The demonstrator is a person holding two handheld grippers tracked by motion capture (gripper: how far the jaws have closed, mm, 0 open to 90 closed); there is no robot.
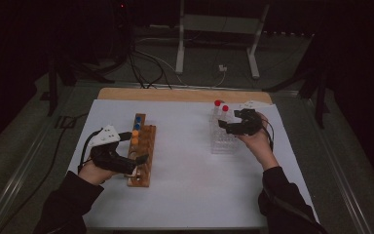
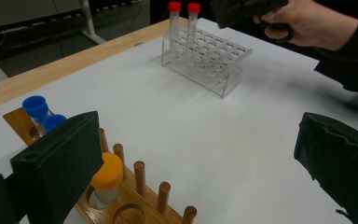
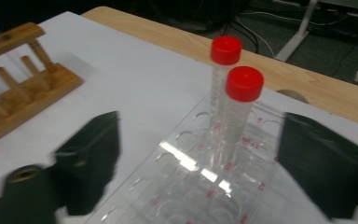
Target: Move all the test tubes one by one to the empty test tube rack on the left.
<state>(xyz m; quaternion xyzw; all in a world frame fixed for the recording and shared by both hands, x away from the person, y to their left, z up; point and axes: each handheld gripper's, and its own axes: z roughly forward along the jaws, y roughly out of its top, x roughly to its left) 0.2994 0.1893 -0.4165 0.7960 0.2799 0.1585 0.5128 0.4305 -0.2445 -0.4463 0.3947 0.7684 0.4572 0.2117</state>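
Red-capped tubes (image 3: 235, 100) are standing in a clear rack (image 1: 222, 139) on a white sheet (image 1: 185, 165) covering a wooden table (image 1: 175, 94) in a dark room. Right gripper (image 1: 231, 126), jaws released and empty, is hovering at the tubes' six o'clock. Left gripper (image 1: 139, 163), also released, is hanging over a wooden rack (image 1: 142, 156) holding blue-capped tubes (image 2: 39, 112) and an orange-capped tube (image 2: 106, 177)

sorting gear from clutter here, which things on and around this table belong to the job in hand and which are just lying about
In use:
- red-capped tubes, between the open right tongs
- clear rack
- wooden rack
- orange-capped tube and blue-capped tubes
- left tongs, open

Lying about:
- cables on the floor
- white frame legs
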